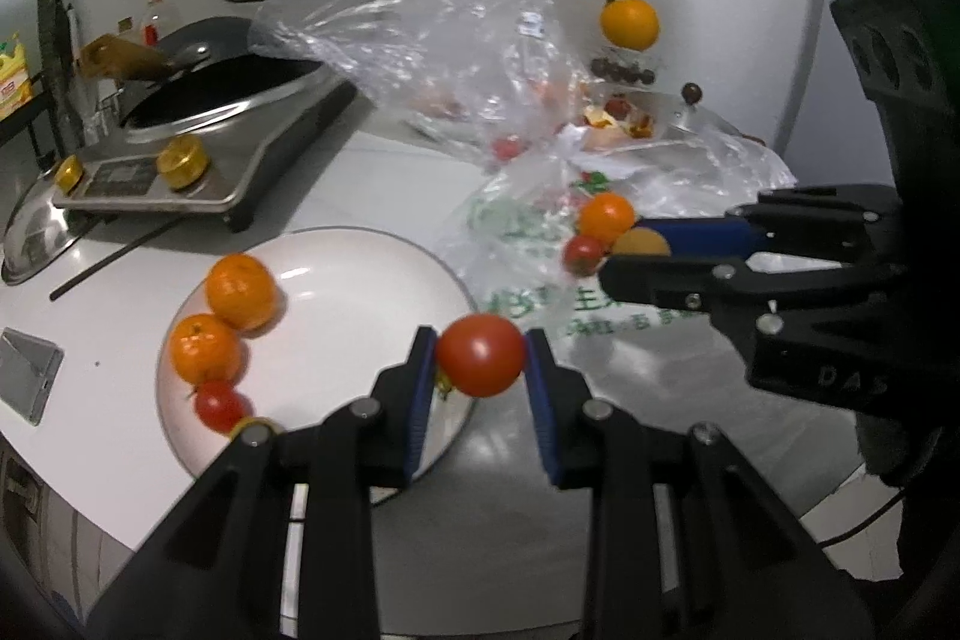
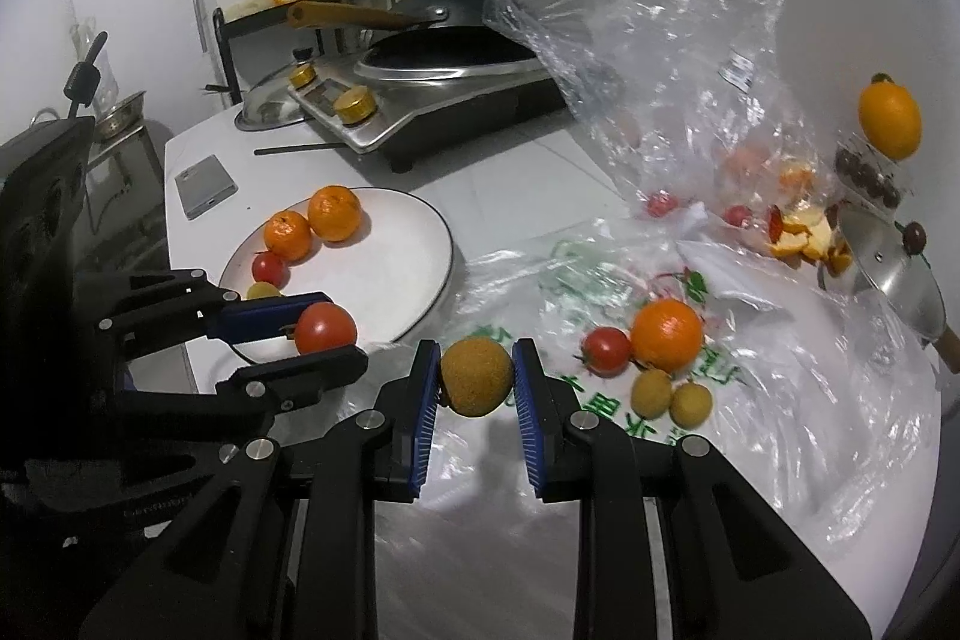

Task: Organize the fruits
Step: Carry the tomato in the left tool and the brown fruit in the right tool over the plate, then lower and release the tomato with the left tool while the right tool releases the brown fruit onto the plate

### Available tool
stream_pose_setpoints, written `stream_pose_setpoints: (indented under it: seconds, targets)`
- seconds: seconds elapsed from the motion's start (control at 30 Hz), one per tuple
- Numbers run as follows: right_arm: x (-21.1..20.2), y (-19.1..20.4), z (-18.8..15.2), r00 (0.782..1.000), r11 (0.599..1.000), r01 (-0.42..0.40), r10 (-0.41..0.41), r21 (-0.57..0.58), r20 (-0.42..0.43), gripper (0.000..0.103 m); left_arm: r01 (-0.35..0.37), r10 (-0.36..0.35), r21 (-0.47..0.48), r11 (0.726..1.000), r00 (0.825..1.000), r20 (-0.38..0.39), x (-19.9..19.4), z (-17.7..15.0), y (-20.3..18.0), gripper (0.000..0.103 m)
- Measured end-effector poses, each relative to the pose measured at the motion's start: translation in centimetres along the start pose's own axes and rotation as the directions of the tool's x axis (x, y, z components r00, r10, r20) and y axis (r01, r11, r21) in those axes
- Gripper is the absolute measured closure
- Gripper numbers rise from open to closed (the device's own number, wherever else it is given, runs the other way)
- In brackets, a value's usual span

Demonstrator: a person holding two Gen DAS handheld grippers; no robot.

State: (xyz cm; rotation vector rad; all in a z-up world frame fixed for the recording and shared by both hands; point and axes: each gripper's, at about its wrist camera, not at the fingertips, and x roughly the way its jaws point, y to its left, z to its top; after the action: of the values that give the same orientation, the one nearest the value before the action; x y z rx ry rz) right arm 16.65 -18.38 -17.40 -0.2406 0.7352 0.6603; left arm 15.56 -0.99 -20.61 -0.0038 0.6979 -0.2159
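**Kitchen counter, fruit half sorted**

Left wrist: left gripper (image 1: 480, 358) pinches a tomato (image 1: 480, 353) above the plate (image 1: 372, 280), which already holds four fruits.

Right wrist: right gripper (image 2: 474, 382) clamps a brown fruit (image 2: 477, 377); several remain on the bag (image 2: 780, 370).

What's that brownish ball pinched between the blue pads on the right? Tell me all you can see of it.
The brownish fruit is round, with a dull, rough-looking tan skin, like the two smaller ones lying on the printed plastic bag. It looks whole. The right hand-held gripper has it clamped between its blue pads, one on each side, lifted off the table. Only the pads touch it. It sits just right of the white plate.
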Motion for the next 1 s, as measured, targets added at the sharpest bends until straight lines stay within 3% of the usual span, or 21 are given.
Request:
stream_pose_setpoints:
  seconds: [0.5,0.8,1.0]
  targets:
    - [2.8,3.3,1.9,0.999,0.998,-0.029,0.027,-0.053,-0.033,0.077,-0.043,0.043,-0.066,0.997,0.999,0.002,-0.4,-1.2,4.3,0.073]
    - [4.6,4.4,2.8,0.998,0.996,-0.057,0.054,-0.07,-0.044,0.077,-0.088,0.088,-0.066,0.994,0.996,-0.007,-1.1,-1.8,6.1,0.073]
    - [4.8,4.4,3.3,0.997,0.995,-0.077,0.077,-0.071,-0.014,0.077,-0.107,0.107,-0.039,0.994,0.994,0.002,-0.5,-0.4,7.0,0.073]
